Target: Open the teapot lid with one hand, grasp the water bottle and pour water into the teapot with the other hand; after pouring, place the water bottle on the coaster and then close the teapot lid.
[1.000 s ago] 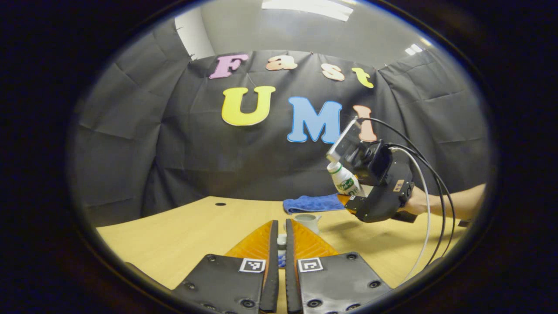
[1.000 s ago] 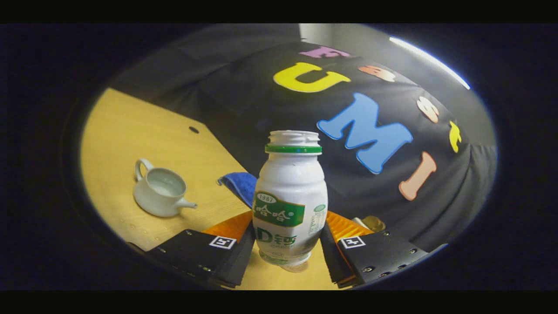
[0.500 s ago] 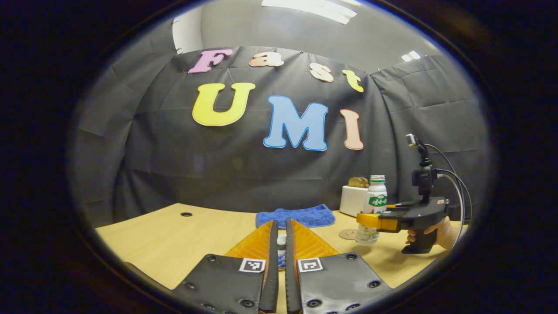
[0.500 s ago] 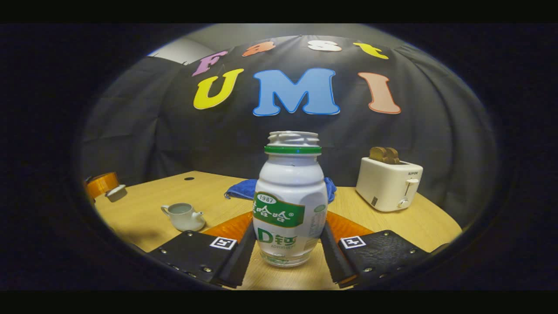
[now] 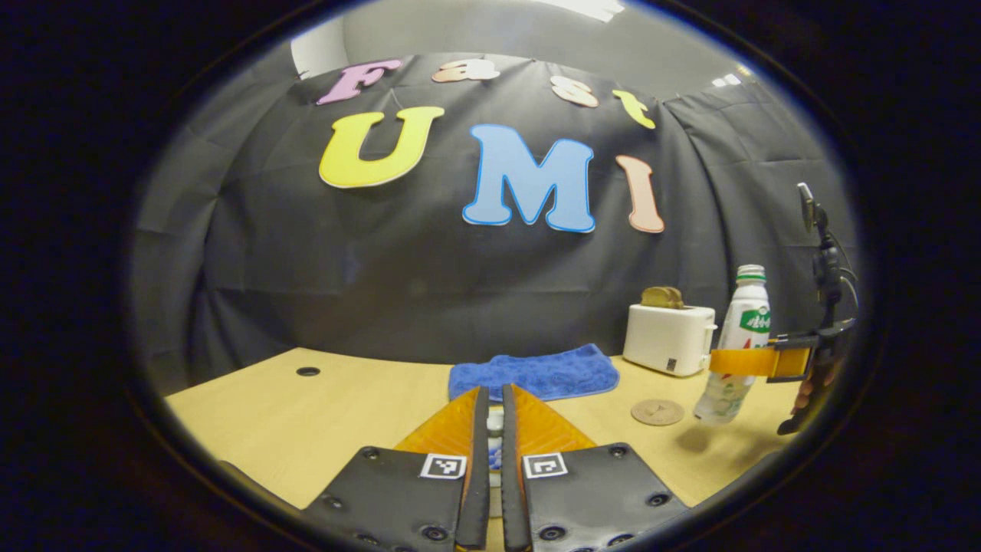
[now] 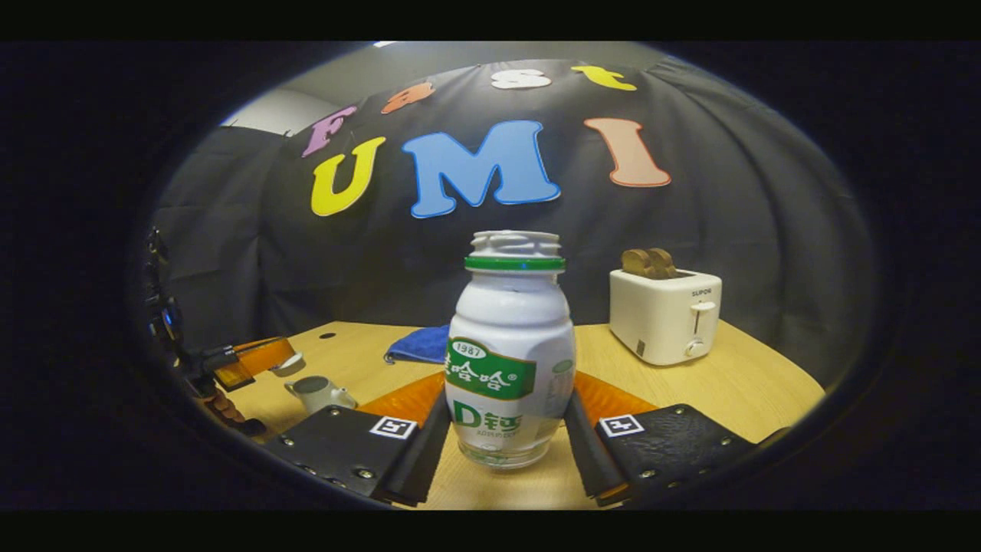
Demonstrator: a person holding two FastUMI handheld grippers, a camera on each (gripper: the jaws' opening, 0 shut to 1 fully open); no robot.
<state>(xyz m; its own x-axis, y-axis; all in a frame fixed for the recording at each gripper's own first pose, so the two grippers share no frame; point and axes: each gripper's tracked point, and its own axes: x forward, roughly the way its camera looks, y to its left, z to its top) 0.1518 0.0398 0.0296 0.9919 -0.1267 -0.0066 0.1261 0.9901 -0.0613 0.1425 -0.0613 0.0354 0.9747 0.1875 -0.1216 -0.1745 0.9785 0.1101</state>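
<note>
Ribbed-neck plastic water bottle point(image 6: 511, 345) between right gripper point(image 6: 506, 441) fingers

toaster point(image 5: 668, 337) behind coaster point(image 5: 657, 412), towel point(image 5: 534, 375) left of both

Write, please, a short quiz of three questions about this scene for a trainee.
1. True or false: the bottle stands on the coaster.
2. What does the left tool hold? A) lid B) cloth C) toast
3. Fill in: the teapot is now ___ (open/closed).

Key: 1 false, it is held beside the coaster and above the table; 2 A; 3 open.
</note>
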